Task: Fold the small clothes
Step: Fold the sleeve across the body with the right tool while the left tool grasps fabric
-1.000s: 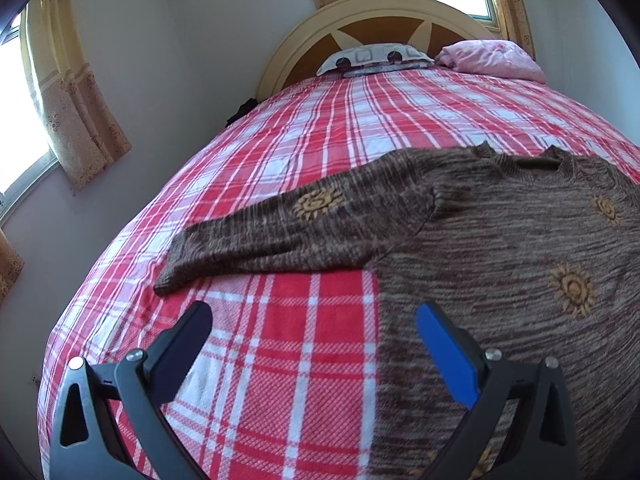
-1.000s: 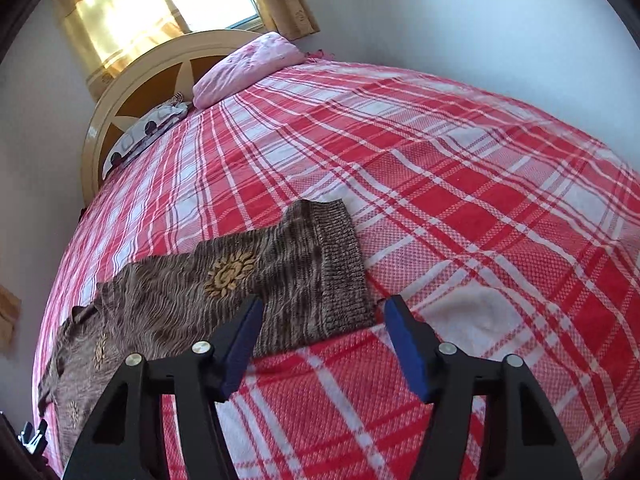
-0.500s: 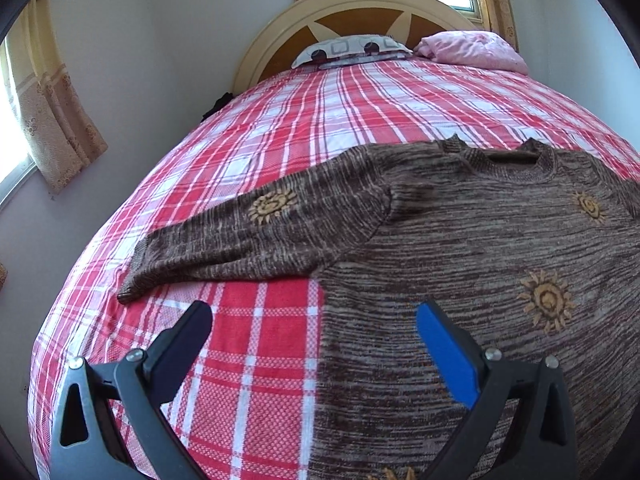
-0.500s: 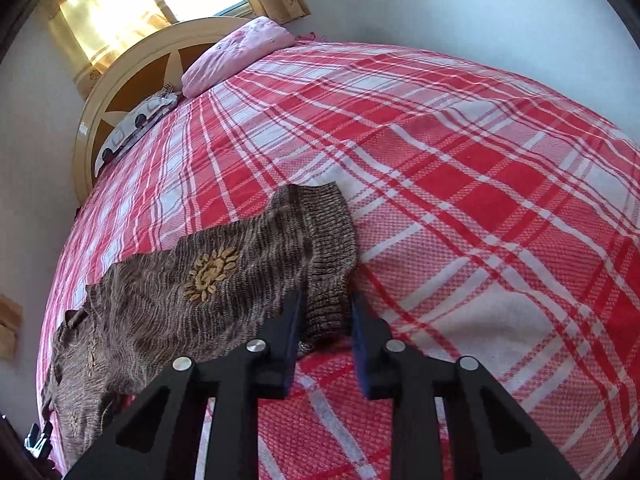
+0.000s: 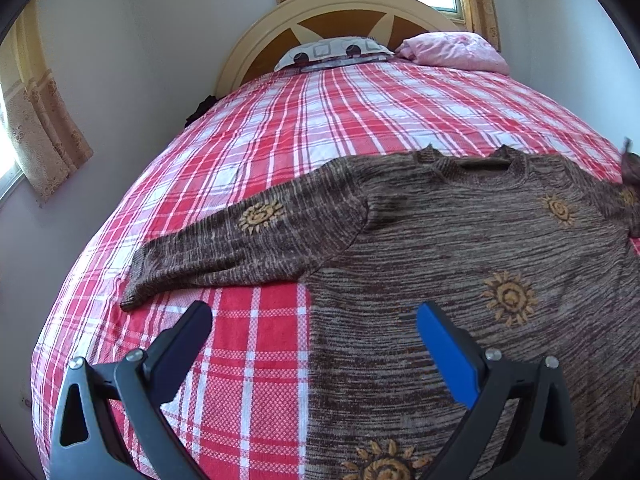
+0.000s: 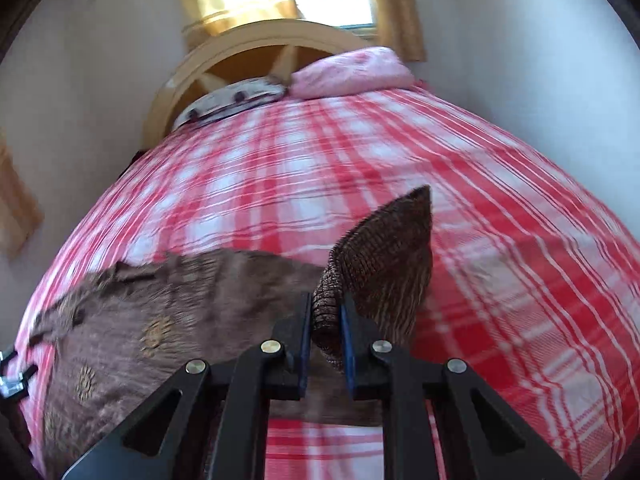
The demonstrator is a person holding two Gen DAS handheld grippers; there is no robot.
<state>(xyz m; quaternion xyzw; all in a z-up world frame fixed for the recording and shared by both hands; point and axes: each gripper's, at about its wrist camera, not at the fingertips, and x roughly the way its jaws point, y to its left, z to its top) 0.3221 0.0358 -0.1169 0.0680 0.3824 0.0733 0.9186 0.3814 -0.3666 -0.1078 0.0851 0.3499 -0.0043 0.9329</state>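
A brown knit sweater (image 5: 480, 240) with gold sun motifs lies flat on the red plaid bedspread (image 5: 320, 120), its left sleeve (image 5: 224, 248) stretched out to the left. My left gripper (image 5: 312, 320) is open and empty, hovering over the sweater's left side seam below the sleeve. My right gripper (image 6: 325, 320) is shut on the cuff of the right sleeve (image 6: 384, 256) and holds it lifted off the bed above the sweater body (image 6: 160, 312). The right wrist view is motion-blurred.
A patterned pillow (image 5: 332, 52) and a pink pillow (image 5: 452, 50) lie against the yellow wooden headboard (image 5: 340, 12). Walls and curtained windows surround the bed. The bed's left edge (image 5: 52, 320) drops off close to the left gripper.
My right gripper closed on the right sleeve cuff and lifted it up and over toward the sweater body. My left gripper drifted slightly and stayed open.
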